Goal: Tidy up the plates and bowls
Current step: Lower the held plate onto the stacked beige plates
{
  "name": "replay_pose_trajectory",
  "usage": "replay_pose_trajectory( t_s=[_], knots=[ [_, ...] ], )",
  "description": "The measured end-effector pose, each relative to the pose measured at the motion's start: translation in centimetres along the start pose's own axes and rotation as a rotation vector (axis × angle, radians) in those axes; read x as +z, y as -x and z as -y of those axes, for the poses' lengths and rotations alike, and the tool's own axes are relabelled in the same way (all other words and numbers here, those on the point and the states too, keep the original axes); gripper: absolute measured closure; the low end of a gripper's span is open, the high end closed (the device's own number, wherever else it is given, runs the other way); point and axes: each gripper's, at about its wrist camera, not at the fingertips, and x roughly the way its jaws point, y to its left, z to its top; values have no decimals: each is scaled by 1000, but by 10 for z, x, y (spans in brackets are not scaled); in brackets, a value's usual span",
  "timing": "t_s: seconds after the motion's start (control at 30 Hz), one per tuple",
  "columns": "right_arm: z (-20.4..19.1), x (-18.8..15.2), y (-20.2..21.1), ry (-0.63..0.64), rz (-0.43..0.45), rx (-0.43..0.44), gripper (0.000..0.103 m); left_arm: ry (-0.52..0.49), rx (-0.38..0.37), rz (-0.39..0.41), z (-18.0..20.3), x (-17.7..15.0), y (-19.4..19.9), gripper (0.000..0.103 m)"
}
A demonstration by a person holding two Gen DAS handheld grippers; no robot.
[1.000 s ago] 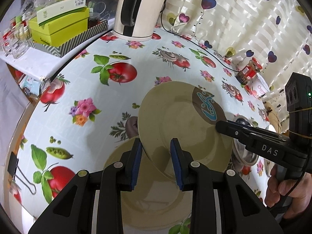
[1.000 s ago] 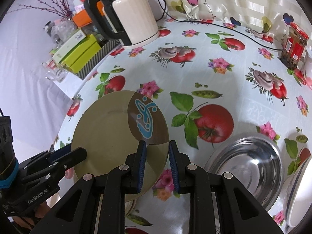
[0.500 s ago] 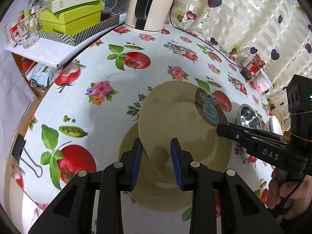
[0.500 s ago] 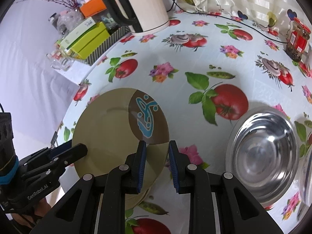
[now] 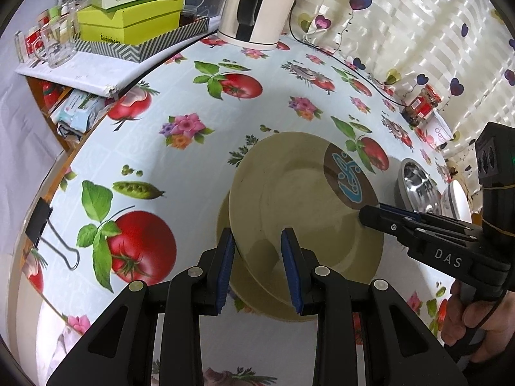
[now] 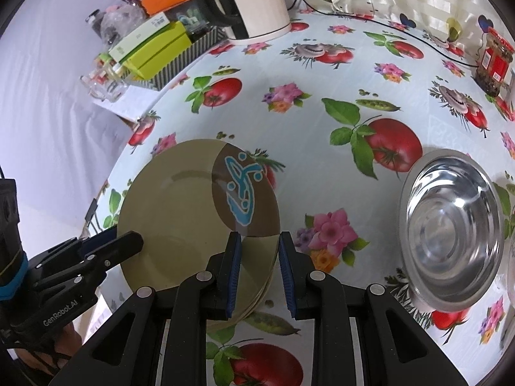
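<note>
Holding the olive plate [image 5: 299, 199] by two opposite rim points, I have it carried just above a second olive plate [image 5: 257, 296] lying on the table; the left gripper [image 5: 256, 270] pinches the near-left rim between its blue pads, jaws at a middling spread because the rim enters them at a slant; the right gripper [image 6: 259, 270] is clamped narrow on the opposite rim, beside the brown patch with the blue motif (seen clearly in the right wrist view).

Handling, as I judge it: the plate is stiff, glazed and probably ceramic, so moderately heavy, slippery at the rim and liable to chip; a two-point rim grip is the correct hold, kept level, and it should be lowered squarely so that the rims nest without a knock.

Going rightward, a steel bowl [image 6: 450, 238] stands well apart from the plates, with a white bowl [image 5: 458, 199] just beyond it.

Surface: a glossy tablecloth [image 6: 322, 74] printed with tomatoes and flowers, likely slick; a binder clip [image 5: 48, 234] fastens its left edge; behind stand green boxes [image 5: 128, 22], a kettle [image 6: 254, 0], a red-labelled jar [image 6: 494, 61] and a heart-patterned curtain [image 5: 418, 16].
</note>
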Motion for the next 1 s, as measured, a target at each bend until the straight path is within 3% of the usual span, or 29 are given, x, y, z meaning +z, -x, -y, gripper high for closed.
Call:
replay_pose_trajectory(
  t_s=[1.0],
  knots=[
    [-16, -12, -11, 68, -11, -57, 76, -10, 19, -25, -6, -16, -6, 72]
  ],
)
